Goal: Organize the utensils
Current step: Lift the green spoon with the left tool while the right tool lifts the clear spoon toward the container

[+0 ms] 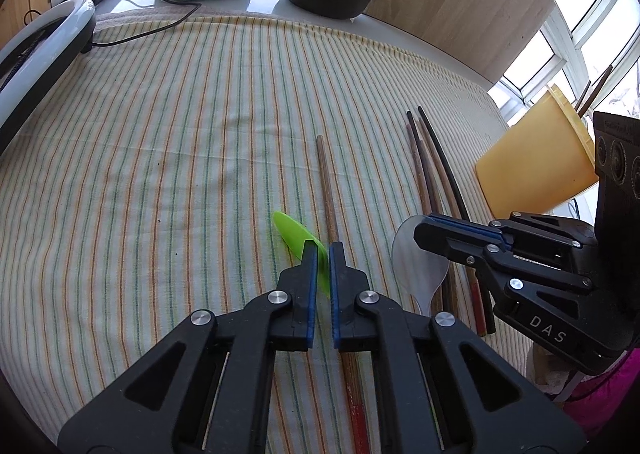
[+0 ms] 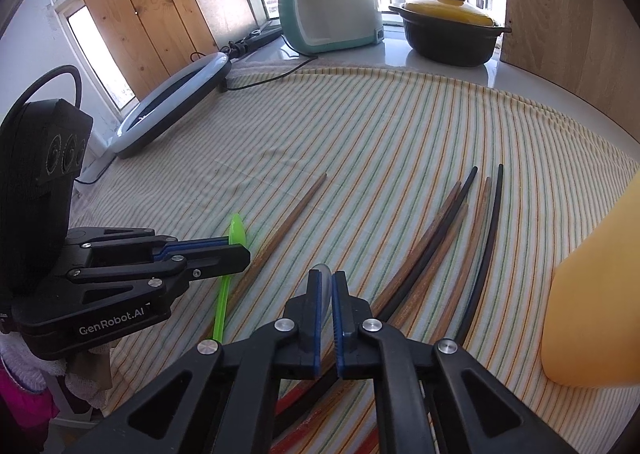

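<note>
The left tool (image 1: 323, 250) is clamped on a green plastic spoon (image 1: 294, 232), with a single brown chopstick (image 1: 327, 181) just to its right. The right tool (image 2: 326, 278) grips a clear plastic spoon (image 2: 323, 274). A bundle of chopsticks (image 2: 452, 238) lies right of it on the striped-cloth bench (image 2: 360, 125), near a yellow cup (image 1: 532, 161).

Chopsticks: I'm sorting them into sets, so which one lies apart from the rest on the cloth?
The single brown chopstick beside the green spoon; the other chopsticks, brown and black, lie bunched nearer the yellow cup.
</note>
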Demonstrator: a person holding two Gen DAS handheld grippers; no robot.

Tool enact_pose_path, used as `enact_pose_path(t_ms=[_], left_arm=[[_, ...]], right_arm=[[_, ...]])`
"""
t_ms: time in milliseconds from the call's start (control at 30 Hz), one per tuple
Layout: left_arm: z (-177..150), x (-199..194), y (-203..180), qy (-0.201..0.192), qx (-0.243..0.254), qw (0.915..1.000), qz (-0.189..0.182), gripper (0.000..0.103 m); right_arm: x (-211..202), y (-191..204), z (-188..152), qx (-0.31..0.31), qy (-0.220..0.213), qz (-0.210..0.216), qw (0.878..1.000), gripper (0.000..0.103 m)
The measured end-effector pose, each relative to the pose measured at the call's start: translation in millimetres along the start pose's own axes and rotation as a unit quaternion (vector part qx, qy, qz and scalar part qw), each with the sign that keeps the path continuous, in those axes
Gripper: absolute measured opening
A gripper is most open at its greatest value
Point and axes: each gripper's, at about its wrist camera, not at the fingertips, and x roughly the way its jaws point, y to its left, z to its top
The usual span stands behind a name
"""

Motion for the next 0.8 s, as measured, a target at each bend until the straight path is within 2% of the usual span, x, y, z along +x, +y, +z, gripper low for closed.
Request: enact_pose_path(t_ms=[100,367,800], left_arm=[[4,3,5,0.005,-0.011,0.9999,0.011,0.004],[0,1,14,-0.003,-0.018,0.9998,0.000,0.003],[4,-42,-4,-0.057,-0.010,0.9981,-0.022,0.002]], right_arm=[[3,2,0,-0.006,0.006,-0.002,1.000,0.002],[6,2,0,-0.005,0.009,0.002,1.000,0.002],[-49,2,4,-0.001,-0.062,-0.010,0.998,0.000]])
